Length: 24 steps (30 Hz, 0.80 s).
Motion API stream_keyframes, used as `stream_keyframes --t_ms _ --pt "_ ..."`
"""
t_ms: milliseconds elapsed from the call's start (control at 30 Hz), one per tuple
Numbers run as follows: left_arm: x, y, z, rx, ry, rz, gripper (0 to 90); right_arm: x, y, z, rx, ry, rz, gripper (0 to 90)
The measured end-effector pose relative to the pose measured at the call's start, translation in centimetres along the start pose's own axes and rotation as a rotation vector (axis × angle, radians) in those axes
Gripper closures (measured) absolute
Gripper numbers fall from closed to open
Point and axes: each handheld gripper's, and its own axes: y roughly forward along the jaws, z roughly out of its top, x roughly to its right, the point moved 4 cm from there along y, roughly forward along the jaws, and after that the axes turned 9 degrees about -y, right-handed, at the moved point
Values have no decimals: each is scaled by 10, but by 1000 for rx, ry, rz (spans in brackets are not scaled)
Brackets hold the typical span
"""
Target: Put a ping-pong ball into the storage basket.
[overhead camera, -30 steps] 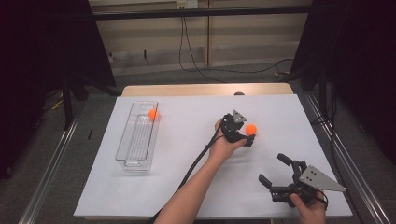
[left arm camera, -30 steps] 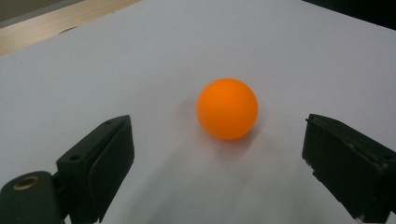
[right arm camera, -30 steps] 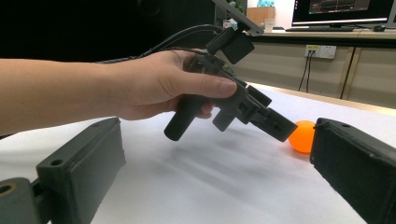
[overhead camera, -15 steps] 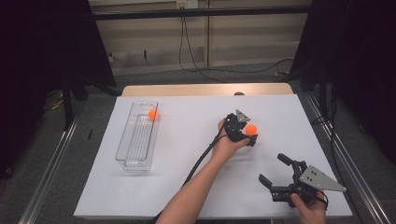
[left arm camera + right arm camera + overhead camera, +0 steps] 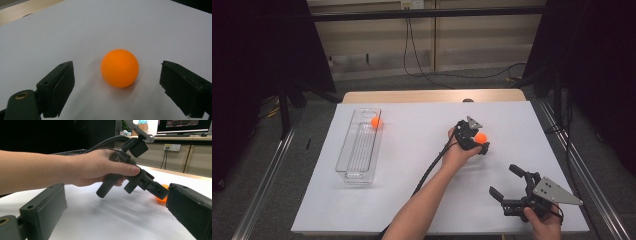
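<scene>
Left gripper (image 5: 117, 85) unclenched, jaws just closing around orange ball (image 5: 119, 67), pads not yet touching; right gripper (image 5: 515, 187) released, idle. Risk: off-centre pinch, ball squirting away across white table (image 5: 412, 165).

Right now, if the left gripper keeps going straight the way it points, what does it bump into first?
Most likely the orange ball. It sits on the white table between the left gripper's open jaws, which have just been closing without touching it.
</scene>
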Motion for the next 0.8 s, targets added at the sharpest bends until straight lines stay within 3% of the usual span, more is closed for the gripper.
stream_keyframes --t_ms 800 --pt "-4 15 0 -44 -8 -1 310 1 -1 0 2 7 1 22"
